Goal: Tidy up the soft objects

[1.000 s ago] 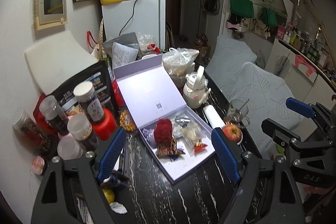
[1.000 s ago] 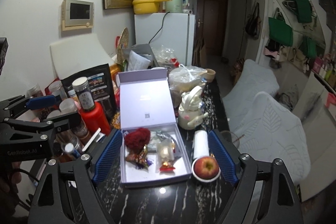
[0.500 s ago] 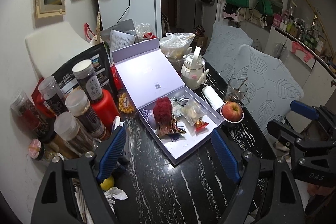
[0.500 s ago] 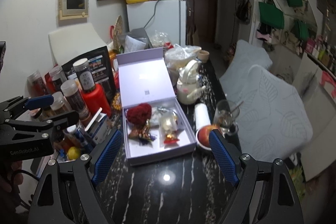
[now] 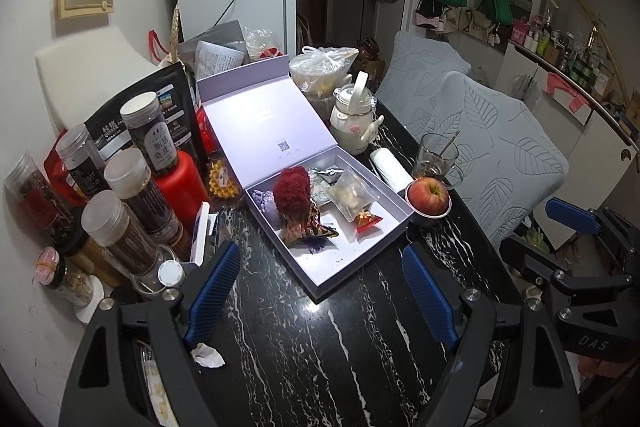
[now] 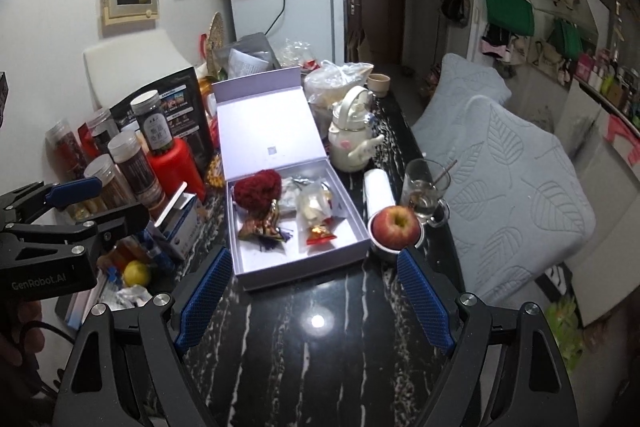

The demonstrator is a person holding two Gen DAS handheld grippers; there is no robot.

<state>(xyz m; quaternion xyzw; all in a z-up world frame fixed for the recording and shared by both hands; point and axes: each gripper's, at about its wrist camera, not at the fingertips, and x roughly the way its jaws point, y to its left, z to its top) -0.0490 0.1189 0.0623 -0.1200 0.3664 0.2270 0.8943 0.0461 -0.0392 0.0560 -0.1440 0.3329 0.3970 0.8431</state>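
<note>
A: Where are your grippers?

B: My left gripper (image 5: 322,293) hangs over the black marble-veined table (image 5: 320,347), its ribbed blue pads spread wide with nothing between them. My right gripper (image 6: 312,301) does the same, jaws wide apart and empty, above the glossy tabletop.

A: And the soft things?

B: They lie in the shallow lilac box (image 6: 304,269), a stiff card tray with its hinged lid propped upright behind. At the left of the tray sits a fuzzy red pom-pom (image 6: 258,190), round and woolly, touching a crumpled, shiny multicoloured pouch (image 6: 262,227) just in front of it. Beside them lies a clear crinkly packet (image 6: 314,205) with pale lumps inside, and a small red-and-gold wrapped sweet (image 6: 320,234) at its near end.

A: What's around the box?

B: To its right, a smooth red apple (image 6: 395,222) in a small metal bowl, a glass mug (image 6: 425,193) and a white paper roll (image 6: 377,189). To its left, tall clear plastic jars (image 5: 124,199) with pale lids crowd together.
</note>
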